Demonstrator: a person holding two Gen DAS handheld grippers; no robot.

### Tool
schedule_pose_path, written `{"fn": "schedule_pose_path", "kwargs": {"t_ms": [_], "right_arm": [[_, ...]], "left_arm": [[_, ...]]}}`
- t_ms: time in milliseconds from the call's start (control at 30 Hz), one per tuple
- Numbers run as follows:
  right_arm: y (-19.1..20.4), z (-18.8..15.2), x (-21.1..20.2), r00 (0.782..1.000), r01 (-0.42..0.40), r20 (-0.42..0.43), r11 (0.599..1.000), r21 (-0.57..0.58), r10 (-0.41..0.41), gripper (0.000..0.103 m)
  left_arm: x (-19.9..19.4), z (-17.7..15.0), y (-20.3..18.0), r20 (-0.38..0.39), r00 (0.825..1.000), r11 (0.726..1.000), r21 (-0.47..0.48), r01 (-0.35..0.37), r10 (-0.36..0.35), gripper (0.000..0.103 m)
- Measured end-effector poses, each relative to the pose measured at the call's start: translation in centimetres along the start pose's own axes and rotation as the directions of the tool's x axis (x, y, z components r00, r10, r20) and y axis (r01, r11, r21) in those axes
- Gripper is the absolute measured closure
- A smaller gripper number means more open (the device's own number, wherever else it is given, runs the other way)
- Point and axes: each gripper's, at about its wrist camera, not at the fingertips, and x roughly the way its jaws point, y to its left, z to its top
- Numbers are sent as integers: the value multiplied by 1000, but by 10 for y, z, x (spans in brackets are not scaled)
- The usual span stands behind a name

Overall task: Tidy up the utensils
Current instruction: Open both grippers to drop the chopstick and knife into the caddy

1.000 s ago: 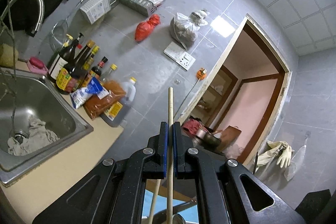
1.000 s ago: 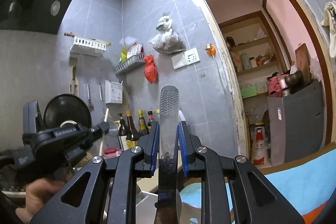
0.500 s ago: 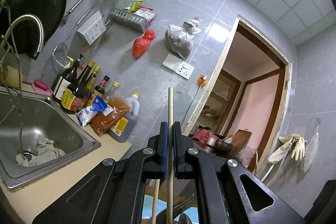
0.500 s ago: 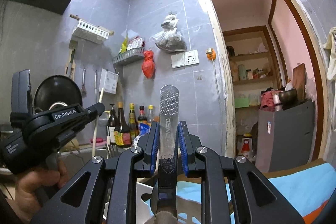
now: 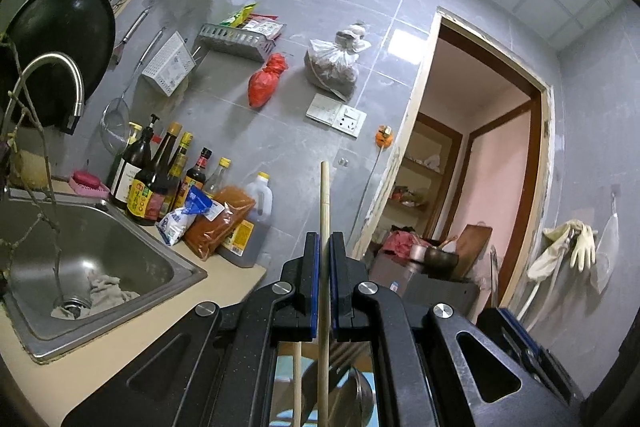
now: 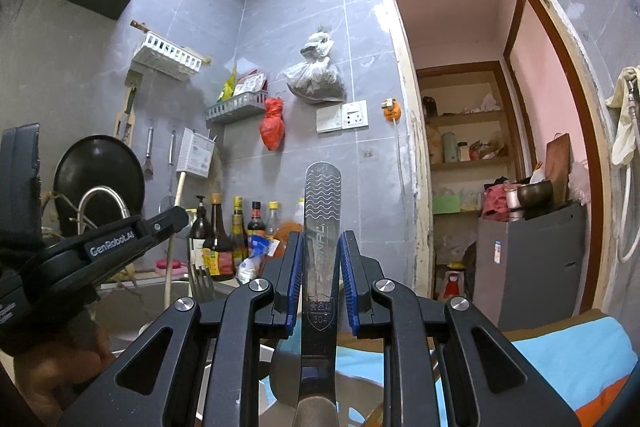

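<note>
My left gripper (image 5: 325,241) is shut on a pale wooden chopstick (image 5: 325,199) that stands up between its blue pads. Below the jaws a second chopstick (image 5: 297,379) and a metal spoon bowl (image 5: 352,391) show. My right gripper (image 6: 320,241) is shut on the flat steel handle of a utensil (image 6: 322,203), stamped with a wave pattern; its lower end is hidden under the jaws. In the right wrist view the left gripper (image 6: 120,241) sits at the left, held by a hand (image 6: 60,367), with the chopstick (image 6: 180,191) upright in it. Fork tines (image 6: 202,281) stick up nearby.
A steel sink (image 5: 176,275) with a rag lies at the left, a curved faucet (image 5: 60,67) and black wok (image 5: 60,35) above it. Sauce bottles (image 5: 152,179) and bags line the tiled wall. A doorway (image 6: 480,147), grey cabinet (image 6: 532,259) and blue cloth (image 6: 568,359) are to the right.
The left gripper has rolled and shifted, so the sink and bottles sit lower and more upright in its view. In the right wrist view it has moved lower and further right. Both grips are unchanged.
</note>
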Motion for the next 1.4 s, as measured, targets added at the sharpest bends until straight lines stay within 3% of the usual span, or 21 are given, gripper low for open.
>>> {"fn": "schedule_pose_path", "kwargs": {"t_ms": [533, 733, 800, 967, 1233, 1400], "right_arm": [[-8, 1, -5, 998, 10, -57, 1000, 25, -9, 84], [-11, 5, -8, 998, 9, -67, 999, 36, -6, 77], [-13, 9, -11, 997, 12, -71, 999, 44, -9, 76], [-16, 18, -18, 997, 30, -77, 999, 43, -26, 73], [-27, 35, -35, 990, 85, -121, 994, 70, -76, 59], [-32, 46, -50, 981, 134, -154, 988, 77, -121, 49]], "left_arm": [[-9, -5, -9, -120, 992, 999, 20, 44, -41, 100], [-12, -3, -14, -161, 985, 998, 19, 63, -59, 97], [-14, -2, -16, -174, 983, 998, 16, 66, -62, 86], [-17, 4, -20, -194, 979, 997, 17, 70, -65, 79], [-24, 16, -32, -240, 970, 998, 44, 55, -43, 55], [-28, 21, -43, -282, 959, 995, 86, 47, -21, 33]]}}
